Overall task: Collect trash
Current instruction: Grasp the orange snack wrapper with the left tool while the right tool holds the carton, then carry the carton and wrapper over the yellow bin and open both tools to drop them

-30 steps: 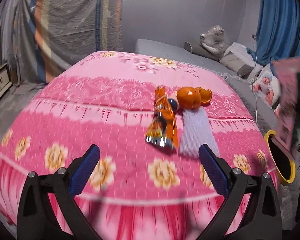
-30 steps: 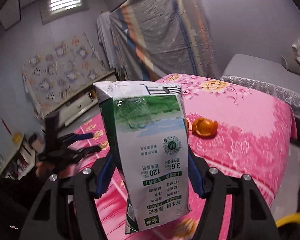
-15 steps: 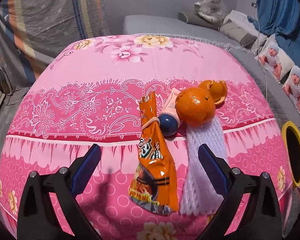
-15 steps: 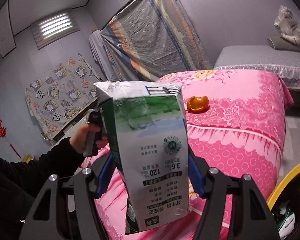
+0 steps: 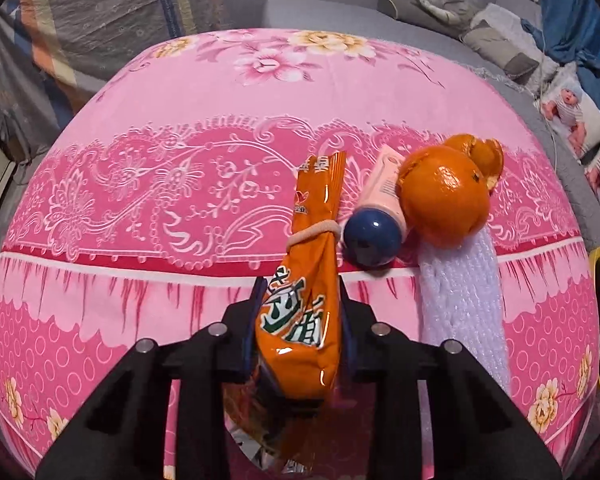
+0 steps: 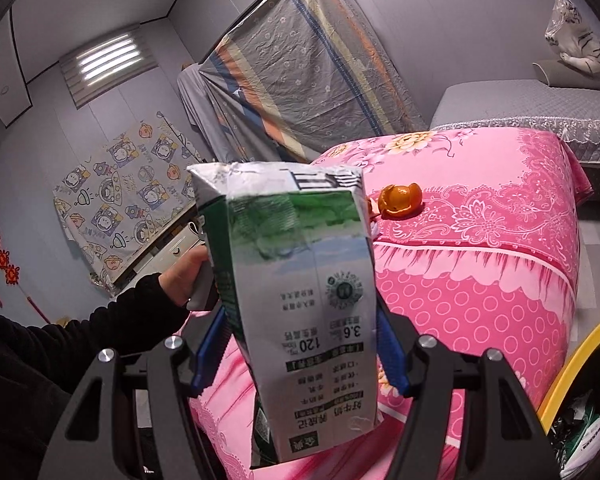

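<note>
— Left gripper? Clamped on the orange packet, low on its bulging half, on the pink cloth.
— Risk there? Glossy foil, soft fill: could slide out on the lift. Could also drag the tube lying just beside it, and nudge the peel resting against the tube and the white net.
— Right gripper? Clenched round the carton, held in the air near the bin, yellow rim low right.
— Danger? Carton crumpled and tilted; may twist between the pads, or fall on the floor if released short of the rim.
— Anything unclear? Whether the carton is empty: cannot tell.
</note>
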### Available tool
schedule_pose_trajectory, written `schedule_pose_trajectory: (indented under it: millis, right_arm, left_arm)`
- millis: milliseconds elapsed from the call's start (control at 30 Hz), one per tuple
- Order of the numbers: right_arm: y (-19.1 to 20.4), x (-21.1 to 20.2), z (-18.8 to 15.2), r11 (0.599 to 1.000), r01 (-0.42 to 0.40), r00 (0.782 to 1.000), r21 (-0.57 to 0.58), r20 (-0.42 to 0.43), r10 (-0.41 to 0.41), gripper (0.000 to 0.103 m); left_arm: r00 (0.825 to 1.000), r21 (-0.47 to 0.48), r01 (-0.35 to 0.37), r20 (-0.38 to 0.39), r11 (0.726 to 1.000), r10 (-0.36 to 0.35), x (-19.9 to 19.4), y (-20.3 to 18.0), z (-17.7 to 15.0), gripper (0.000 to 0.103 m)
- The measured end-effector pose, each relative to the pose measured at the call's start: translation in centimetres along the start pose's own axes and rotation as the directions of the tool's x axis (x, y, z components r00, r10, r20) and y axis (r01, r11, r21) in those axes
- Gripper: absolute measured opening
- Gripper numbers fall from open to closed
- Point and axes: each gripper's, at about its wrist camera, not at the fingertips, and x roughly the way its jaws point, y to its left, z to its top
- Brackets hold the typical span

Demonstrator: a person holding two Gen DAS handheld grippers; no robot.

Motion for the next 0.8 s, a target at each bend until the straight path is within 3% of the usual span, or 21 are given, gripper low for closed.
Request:
schedule_pose_trajectory:
  millis: [267, 367, 433, 600, 800]
  right_arm:
    - [1.2, -0.3, 0.0, 1.0, 0.004, 1.0, 0.013, -0.002, -0.004, 0.061]
    - [1.7, 0.1, 0.0, 1.0, -0.004, 1.0, 0.022, -0.008, 0.004, 0.061]
    - [2.3, 0.5, -0.1, 1.0, -0.014, 1.0, 0.025, -0.02, 0.014, 0.061]
    - [3.6, 1.9, -0.4, 0.999, -0.032, 0.998, 0.033, -0.056, 0.034, 0.061]
    - [5.2, 2.0, -0.3, 0.999, -0.041, 0.997, 0.027, -0.064, 0.042, 0.061]
  left_arm:
    - [0.989, -0.049, 0.017, 0.147, 0.999, -0.009, -6.6, 1.4, -1.5, 0.029]
    - [0.97, -0.091, -0.071, 0.227, 0.993, 0.09, -10.3, 1.5, -3.4, 0.029]
    - [0.947, -0.117, -0.128, 0.28, 0.985, 0.156, -12.9, 1.1, -5.2, 0.029]
    - [0.908, -0.12, -0.164, 0.37, 0.979, 0.197, -17.2, -0.7, -9.0, 0.029]
    - [0.885, -0.088, -0.128, 0.44, 0.988, 0.154, -20.4, -3.0, -11.8, 0.029]
